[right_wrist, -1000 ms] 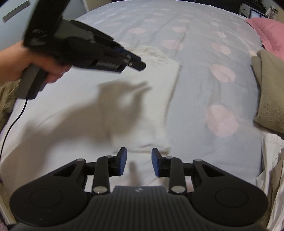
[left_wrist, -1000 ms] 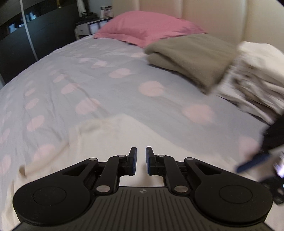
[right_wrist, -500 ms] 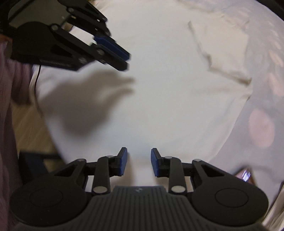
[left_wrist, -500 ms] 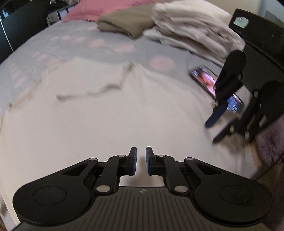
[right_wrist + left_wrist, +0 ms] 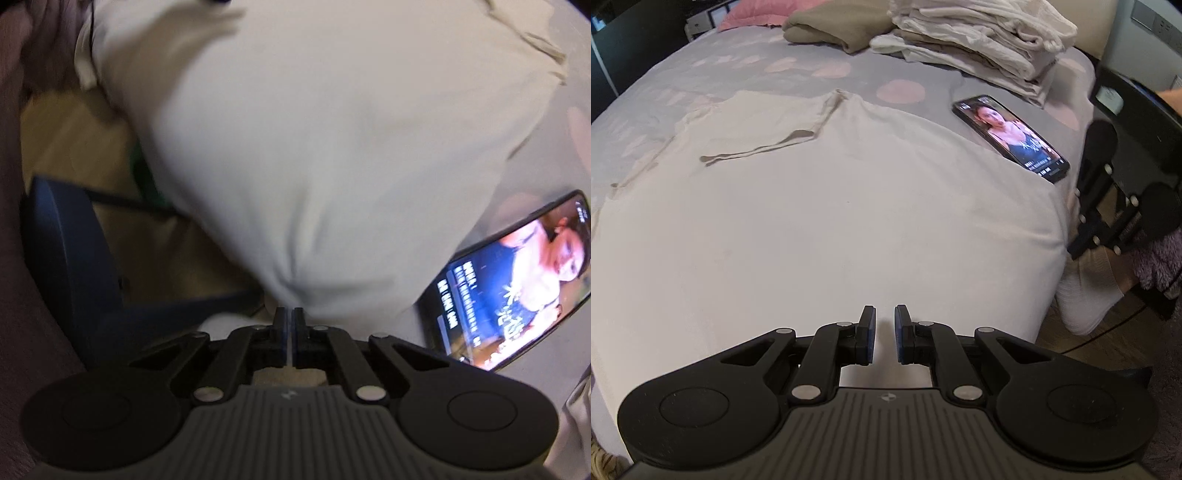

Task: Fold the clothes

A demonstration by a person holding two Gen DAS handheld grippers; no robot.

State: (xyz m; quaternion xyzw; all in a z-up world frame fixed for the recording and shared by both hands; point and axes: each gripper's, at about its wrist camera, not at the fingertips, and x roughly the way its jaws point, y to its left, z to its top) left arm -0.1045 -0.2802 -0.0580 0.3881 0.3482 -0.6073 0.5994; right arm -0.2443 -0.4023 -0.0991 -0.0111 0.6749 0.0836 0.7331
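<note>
A cream garment (image 5: 820, 206) lies spread flat on the bed, its hem hanging over the near edge. My left gripper (image 5: 884, 334) hovers over the near hem, jaws slightly apart and empty. My right gripper (image 5: 289, 334) is shut on the garment's lower right corner (image 5: 295, 288), pinching the cloth at the bed edge. In the left wrist view the right gripper (image 5: 1108, 199) shows at the right, beside the bed.
A lit phone (image 5: 1010, 136) lies on the bed by the garment's right side; it also shows in the right wrist view (image 5: 517, 280). A stack of folded clothes (image 5: 971, 40), an olive folded piece (image 5: 834, 26) and a pink pillow (image 5: 757, 14) sit at the back. A blue chair (image 5: 70, 254) stands on the floor.
Both grippers moved back toward the near bed edge. My right gripper went from open above the garment to shut on its corner by the phone. My left gripper stays slightly open.
</note>
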